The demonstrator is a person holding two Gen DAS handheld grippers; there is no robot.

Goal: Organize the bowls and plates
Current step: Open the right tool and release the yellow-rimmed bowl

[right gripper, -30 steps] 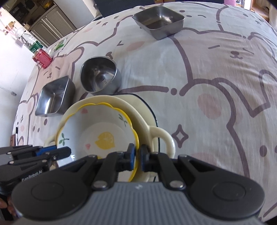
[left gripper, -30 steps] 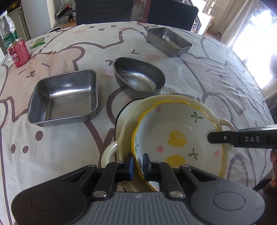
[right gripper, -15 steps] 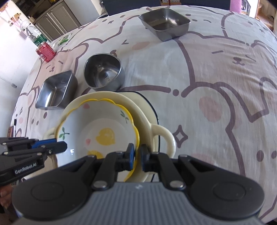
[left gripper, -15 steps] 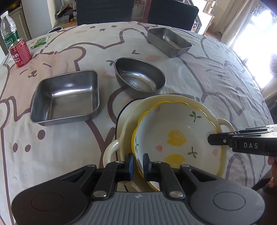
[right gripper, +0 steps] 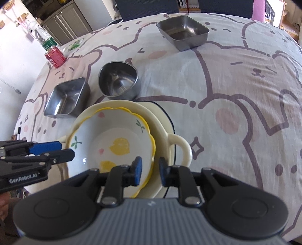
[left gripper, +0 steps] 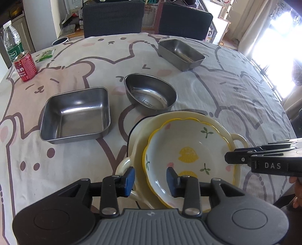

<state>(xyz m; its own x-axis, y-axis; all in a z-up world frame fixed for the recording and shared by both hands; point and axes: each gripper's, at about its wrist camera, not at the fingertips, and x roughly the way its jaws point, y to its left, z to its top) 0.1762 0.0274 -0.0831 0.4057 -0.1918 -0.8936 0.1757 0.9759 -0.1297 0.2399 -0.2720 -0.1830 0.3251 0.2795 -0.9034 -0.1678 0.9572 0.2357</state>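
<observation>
A lemon-patterned bowl with a scalloped yellow rim sits nested inside a larger cream dish that has a loop handle on each side. Both rest on a flat cream plate with a dark edge, which lies on the bear-print tablecloth near the front edge of the table.

The left gripper straddles the near rim of the lemon bowl. Its jaws are opening, with the blue pads standing clear on either side of the rim, one outside by the cream dish's handle and one over the bowl's inside. The right gripper straddles the opposite rim of the same bowl, next to the other handle. Its jaws are opening too, and the pads do not press on the rim that lies between them. A person's fingertips show behind the right gripper at the frame edge.

Just beyond the stack stands a rounded steel bowl, close to the cream dish. To its left, slightly apart, sits a square steel pan. A second steel pan lies well apart toward the far side of the table. At the far left corner stand a red drink can and, just behind it, a clear water bottle with a green label. A small green packet lies near the can. Two dark chair backs stand beyond the table.
</observation>
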